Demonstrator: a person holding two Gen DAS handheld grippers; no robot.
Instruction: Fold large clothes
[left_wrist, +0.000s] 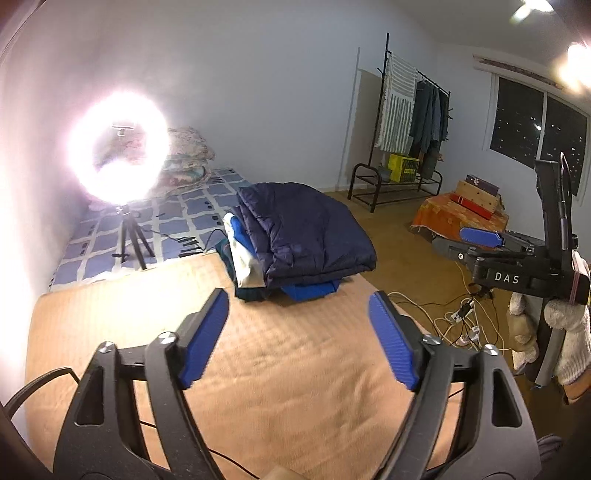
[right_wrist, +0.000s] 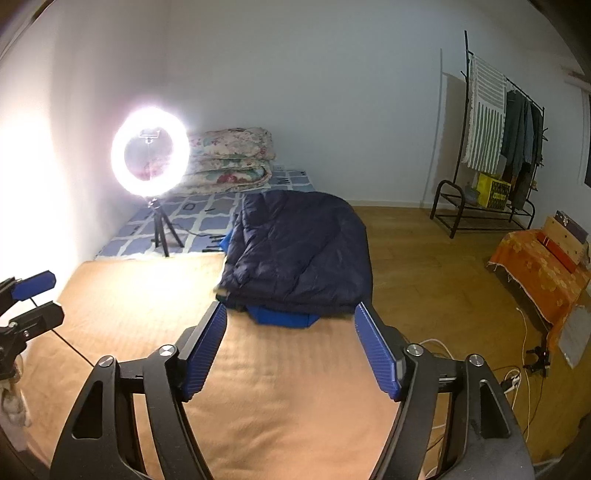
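Note:
A folded dark navy puffer jacket (left_wrist: 306, 229) lies on top of a stack of folded clothes, with blue (left_wrist: 310, 290) and white (left_wrist: 243, 258) garments under it, at the far end of a tan blanket (left_wrist: 258, 369). My left gripper (left_wrist: 299, 301) is open and empty above the blanket, short of the stack. My right gripper (right_wrist: 291, 314) is open and empty, its tips just before the jacket (right_wrist: 299, 251) and the blue garment (right_wrist: 282, 317). The right gripper also shows at the right of the left wrist view (left_wrist: 480, 236). The left one shows at the left of the right wrist view (right_wrist: 33, 286).
A lit ring light on a tripod (left_wrist: 118, 155) stands on a blue checked mattress (left_wrist: 177, 218) beside folded floral quilts (right_wrist: 229, 158). A clothes rack (left_wrist: 410, 122) stands at the back wall. Cables and a power strip (left_wrist: 461, 314) lie on the wooden floor. An orange-covered low bench (right_wrist: 535, 269) stands at the right.

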